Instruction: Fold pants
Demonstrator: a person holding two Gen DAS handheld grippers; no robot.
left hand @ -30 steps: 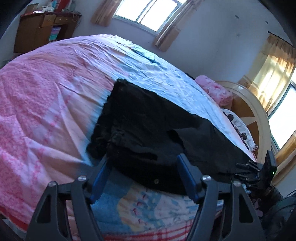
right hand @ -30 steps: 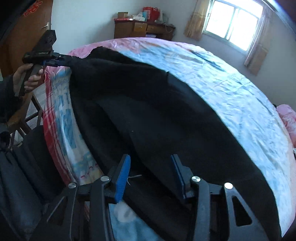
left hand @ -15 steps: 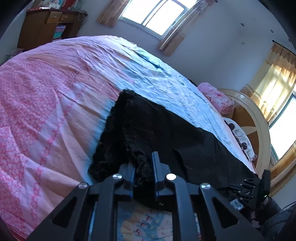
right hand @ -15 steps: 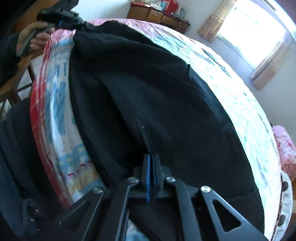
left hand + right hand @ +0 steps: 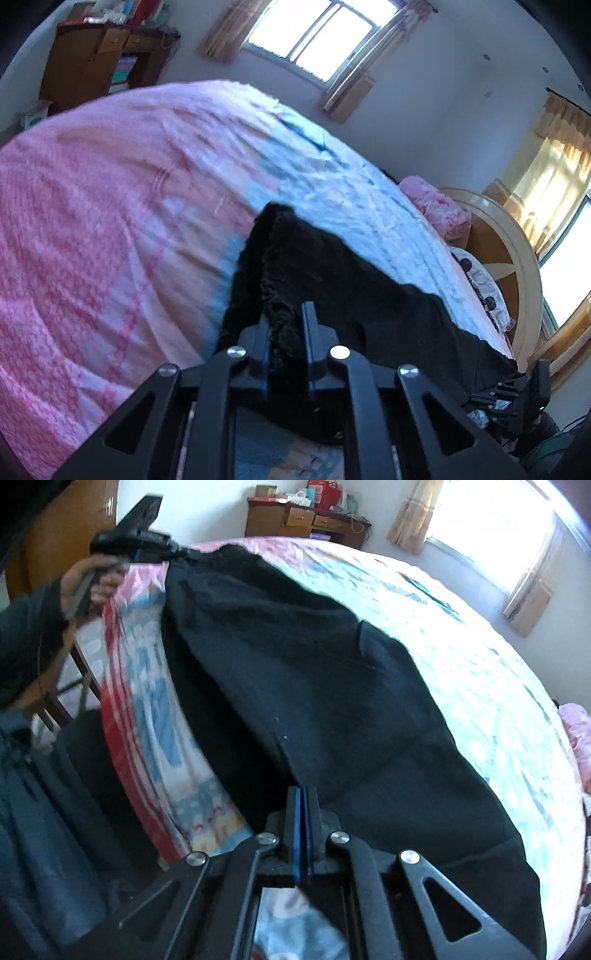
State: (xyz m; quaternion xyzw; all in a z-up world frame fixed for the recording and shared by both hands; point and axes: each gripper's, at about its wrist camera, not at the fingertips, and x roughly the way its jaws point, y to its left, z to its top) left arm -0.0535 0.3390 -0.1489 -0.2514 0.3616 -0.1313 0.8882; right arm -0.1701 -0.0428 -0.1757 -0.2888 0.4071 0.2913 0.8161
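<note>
Black pants lie along the near edge of the bed, also in the right wrist view. My left gripper is shut on the bunched fuzzy waistband end and lifts it off the bedspread. My right gripper is shut on the thin cuff end of the pants. Each gripper shows in the other's view: the right one at the far end of the pants, the left one in a hand at the far end. The cloth hangs stretched between them.
The bed has a pink and light-blue bedspread with a striped cartoon sheet at its near edge. A round wooden headboard and pink pillow are at one end. A wooden cabinet stands beyond the bed.
Both grippers were open around the pants' ends one second ago, then shut on them. Since then both ends have been lifted and the pants pulled taut.
</note>
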